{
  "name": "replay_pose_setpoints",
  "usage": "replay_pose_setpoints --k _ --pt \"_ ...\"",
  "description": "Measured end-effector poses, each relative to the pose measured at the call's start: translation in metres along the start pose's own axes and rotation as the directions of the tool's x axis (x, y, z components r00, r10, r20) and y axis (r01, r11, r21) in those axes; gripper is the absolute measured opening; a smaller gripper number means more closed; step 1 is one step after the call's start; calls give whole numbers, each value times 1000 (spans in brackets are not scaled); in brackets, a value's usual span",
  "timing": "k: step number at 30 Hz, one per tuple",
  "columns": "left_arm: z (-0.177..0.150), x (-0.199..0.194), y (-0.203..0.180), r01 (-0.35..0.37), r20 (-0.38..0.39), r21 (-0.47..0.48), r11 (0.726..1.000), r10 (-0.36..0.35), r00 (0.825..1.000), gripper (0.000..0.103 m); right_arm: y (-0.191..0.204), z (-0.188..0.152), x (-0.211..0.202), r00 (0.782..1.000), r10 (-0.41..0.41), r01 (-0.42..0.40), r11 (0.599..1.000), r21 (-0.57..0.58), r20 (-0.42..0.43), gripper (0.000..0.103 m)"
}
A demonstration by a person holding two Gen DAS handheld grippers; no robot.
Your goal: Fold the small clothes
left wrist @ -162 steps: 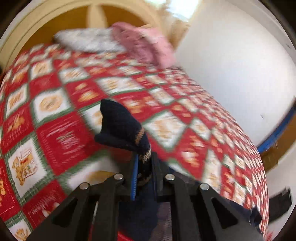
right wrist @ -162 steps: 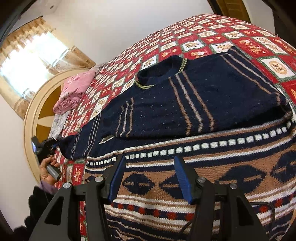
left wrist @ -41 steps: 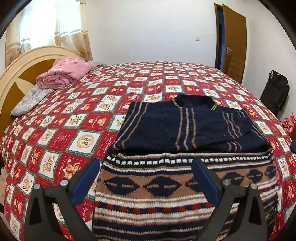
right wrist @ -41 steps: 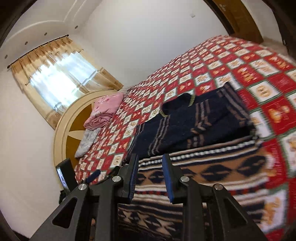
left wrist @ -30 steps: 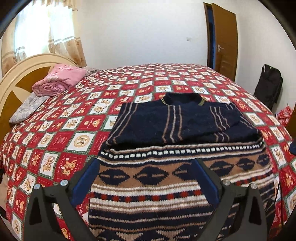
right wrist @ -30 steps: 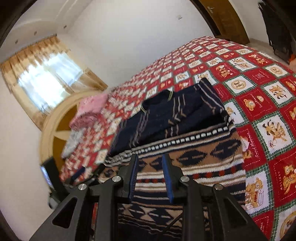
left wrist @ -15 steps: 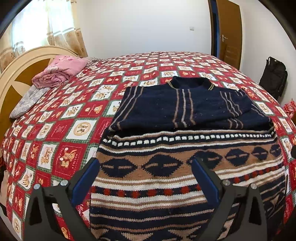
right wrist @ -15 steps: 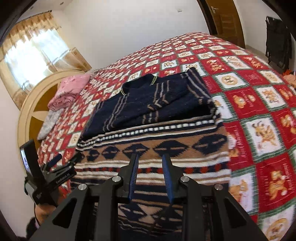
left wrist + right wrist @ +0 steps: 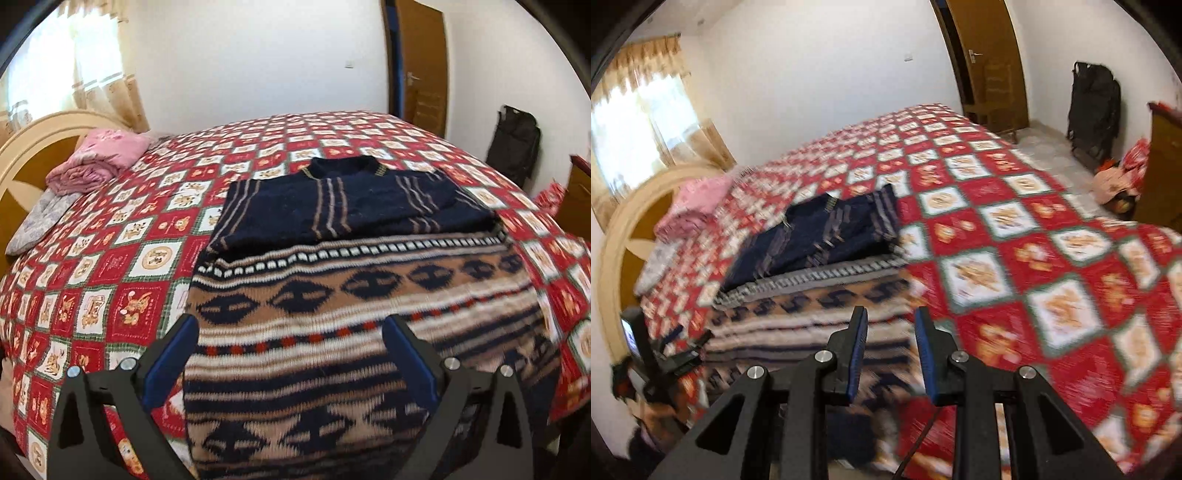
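setting: a bedroom seen from two cameras, one on each handheld gripper, both looking down across a wide bed.
bedspread (image 9: 110, 266): red and white check with small bear pictures, covering the whole bed.
sweater (image 9: 343, 206): a knitted navy top with thin tan stripes. it lies flat near the middle of the bed, collar toward the far wall, sleeves folded in over the chest. its lower part is brown, cream and navy patterned knit, reaching to the near edge of the bed.
sweater, right camera (image 9: 820, 236): the same garment sits to the left of centre and is blurred.
left gripper (image 9: 291, 354): jaws spread wide, blue pads far apart, nothing between them. it hangs above the patterned lower part of the sweater; whether it touches the knit cannot be told.
right gripper (image 9: 891, 350): jaws only narrowly parted, a small gap between the blue pads, nothing gripped. it hangs over the right-hand edge of the patterned knit where it meets the bedspread.
pink bedding (image 9: 99, 162): a folded pile at the head of the bed, left side, with a pale grey pillow (image 9: 40, 218) just in front of it.
headboard (image 9: 29, 147): cream, curved, with brown panels.
door (image 9: 421, 74): brown wood, in the far wall on the right.
black bag (image 9: 513, 144): upright on the floor beside the bed, right side.
window (image 9: 631, 122): bright, with beige curtains, far left.
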State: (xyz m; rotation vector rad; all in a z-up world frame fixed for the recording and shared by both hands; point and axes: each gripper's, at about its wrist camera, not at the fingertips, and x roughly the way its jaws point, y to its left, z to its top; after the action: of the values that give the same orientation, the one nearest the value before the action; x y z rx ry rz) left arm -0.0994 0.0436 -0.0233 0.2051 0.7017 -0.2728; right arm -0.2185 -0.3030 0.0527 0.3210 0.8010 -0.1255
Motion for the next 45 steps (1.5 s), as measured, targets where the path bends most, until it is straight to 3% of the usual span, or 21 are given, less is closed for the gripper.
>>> replay_pose_setpoints --k 3,6,11,13,16,19,22,25,27,31,34,37,39,41,43,45 --pt "-14 -13 -1 12 13 53 999 -13 1000 102 -13 -16 -24 995 -11 9 1000 -28 -99 28" --pt "-27 -21 -6 25 10 87 996 -26 1000 102 -16 -43 -33 983 52 -60 997 -42 -174 28" --pt "-47 -27 -14 72 -29 138 988 -68 997 102 -3 -90 14 917 229 -243 970 -5 -326 28" --pt "-51 -32 -17 59 -22 159 986 -56 998 102 1 -98 39 888 309 -311 949 51 -339 28" --pt "-49 -39 -16 81 -12 141 987 -81 997 102 -4 -102 76 865 390 -359 920 156 -315 28" --pt "-47 -41 -12 117 -15 115 986 -116 993 102 -5 -101 104 857 408 -366 912 187 -314 28" --pt "-51 -35 -9 86 -29 118 989 -83 996 102 -2 -100 119 850 427 -384 903 191 -309 28" --pt "-52 -30 6 69 -48 83 994 -65 997 102 2 -103 133 828 451 -399 891 214 -333 28" --pt "-51 -29 17 57 -57 50 997 -54 997 102 12 -107 137 833 415 -374 910 178 -366 28" --pt "-45 -34 43 21 -40 -12 1000 -21 999 102 10 -103 129 854 400 -371 916 151 -333 28" --pt "-44 -35 55 6 -34 -54 999 -8 999 102 -1 -98 120 891 362 -334 932 143 -274 28" --pt "-45 -32 56 27 -50 -80 996 -31 998 102 -7 -101 112 915 354 -330 933 144 -193 28" --pt "-46 -30 53 32 -57 -80 996 -37 998 102 -5 -103 112 906 390 -370 918 141 -167 28" --pt "-47 -29 50 35 -61 -67 997 -39 997 102 7 -105 114 916 348 -340 937 73 -198 38" --pt "-47 -30 47 34 -58 -53 998 -37 998 102 16 -108 112 935 301 -306 952 1 -186 67" --pt "-47 -32 46 34 -53 -47 998 -36 998 102 21 -109 110 941 289 -297 955 -21 -175 73"
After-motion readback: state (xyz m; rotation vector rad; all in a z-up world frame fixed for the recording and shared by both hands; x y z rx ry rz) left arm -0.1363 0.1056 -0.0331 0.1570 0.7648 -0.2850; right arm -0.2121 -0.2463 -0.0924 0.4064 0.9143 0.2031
